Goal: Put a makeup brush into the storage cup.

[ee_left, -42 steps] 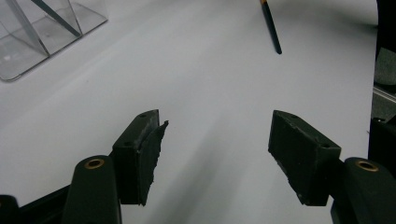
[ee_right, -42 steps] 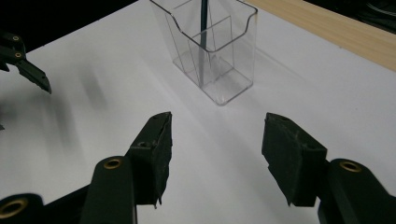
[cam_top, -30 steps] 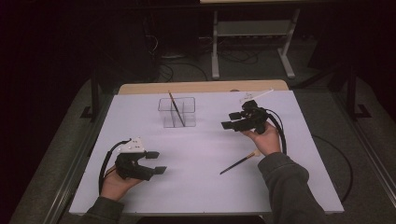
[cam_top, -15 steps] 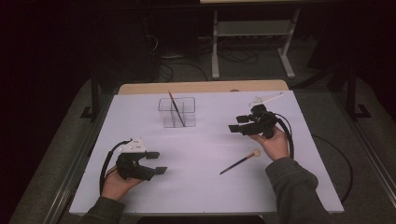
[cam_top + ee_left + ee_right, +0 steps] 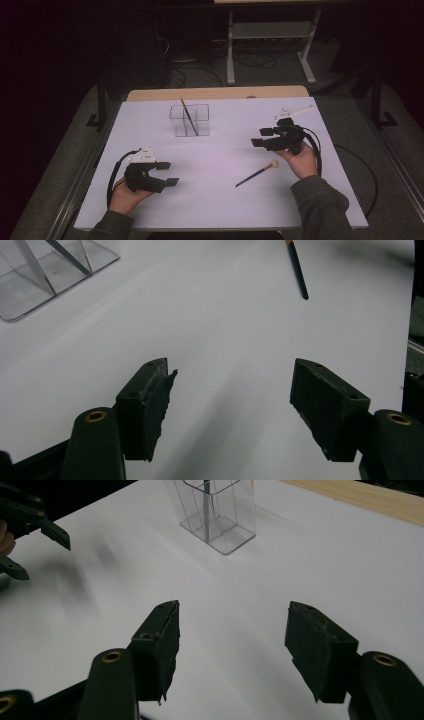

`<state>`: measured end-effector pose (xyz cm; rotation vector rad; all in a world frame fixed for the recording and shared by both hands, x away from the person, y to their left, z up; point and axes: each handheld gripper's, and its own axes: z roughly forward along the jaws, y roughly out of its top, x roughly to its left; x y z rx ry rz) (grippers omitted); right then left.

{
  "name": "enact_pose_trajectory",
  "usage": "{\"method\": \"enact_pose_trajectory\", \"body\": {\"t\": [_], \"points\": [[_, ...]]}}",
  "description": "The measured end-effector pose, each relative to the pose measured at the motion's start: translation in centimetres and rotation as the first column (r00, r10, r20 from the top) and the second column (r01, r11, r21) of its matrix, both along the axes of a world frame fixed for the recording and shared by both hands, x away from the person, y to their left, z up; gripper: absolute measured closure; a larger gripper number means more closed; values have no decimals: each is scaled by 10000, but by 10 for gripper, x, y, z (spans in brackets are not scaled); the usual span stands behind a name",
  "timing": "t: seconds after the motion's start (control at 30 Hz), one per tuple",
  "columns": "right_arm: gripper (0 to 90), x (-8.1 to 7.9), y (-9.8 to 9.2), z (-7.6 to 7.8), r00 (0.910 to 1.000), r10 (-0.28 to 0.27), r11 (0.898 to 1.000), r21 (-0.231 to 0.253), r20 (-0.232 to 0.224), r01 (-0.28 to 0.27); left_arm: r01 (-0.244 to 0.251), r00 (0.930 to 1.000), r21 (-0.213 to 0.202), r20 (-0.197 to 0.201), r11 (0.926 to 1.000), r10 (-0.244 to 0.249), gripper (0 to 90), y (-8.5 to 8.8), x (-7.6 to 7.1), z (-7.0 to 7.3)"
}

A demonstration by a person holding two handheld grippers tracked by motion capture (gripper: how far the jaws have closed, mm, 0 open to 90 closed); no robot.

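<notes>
Two claws, left claw (image 5: 167, 173) and right claw (image 5: 259, 137) both apart and empty, white table (image 5: 220, 150), seemingly dark room.

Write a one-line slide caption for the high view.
Two hand-held grippers, left and right, jaws open, flank a dark-handled brush lying on the white table before a clear plastic holder.

A white sheet (image 5: 220, 150) covers the table, a strip of bare wood (image 5: 215, 93) peeking out along its far edge. Behind, a pale metal stand (image 5: 270, 37) waits on the dark floor, cables (image 5: 195, 75) tangled beside it.
</notes>
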<state>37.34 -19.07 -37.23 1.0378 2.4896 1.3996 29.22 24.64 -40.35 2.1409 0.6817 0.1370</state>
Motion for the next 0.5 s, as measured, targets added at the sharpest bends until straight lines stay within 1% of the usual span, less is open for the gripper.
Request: {"method": "enact_pose_trajectory", "body": {"t": [0.13,0.17,0.23,0.27,0.3,0.33,0.37,0.43,0.47,0.5], "points": [[362,-5,-2,-1,10000,-47,10000,-31,64,48,21,10000,47,11,10000,-21,313,-1,-1,1],[360,-7,-3,-1,9999,8,10000,-43,138,-7,46,10000,75,20,10000,-46,312,-1,-1,1],[353,-9,-3,-2,10000,9,10000,-68,86,-9,68,10000,114,24,9999,-68,308,-2,-1,1],[353,-10,-4,-2,9999,16,10000,-61,124,-15,-22,10000,24,-68,10000,22,305,-3,-1,1],[353,-12,-5,-3,9999,-17,10000,-70,144,18,-51,9999,20,-95,10000,51,301,-3,-1,2],[351,-13,-5,-4,9999,35,10000,-76,165,-34,-84,9999,-24,-93,10000,84,297,-3,-2,2],[349,-14,-6,-4,9999,-30,10000,-75,114,31,-37,10000,16,-21,10000,37,295,-3,-1,3],[349,-16,-8,-6,9999,-13,10000,27,161,13,-104,9999,-35,-20,9999,104,292,-3,-1,4],[349,-17,-9,-6,9999,-49,10000,30,99,48,-131,9999,-62,-25,9999,131,292,-3,-1,5],[348,-18,-10,-7,9998,-43,10000,34,172,43,-141,9999,-61,-14,9999,141,292,-4,-1,5]]}}
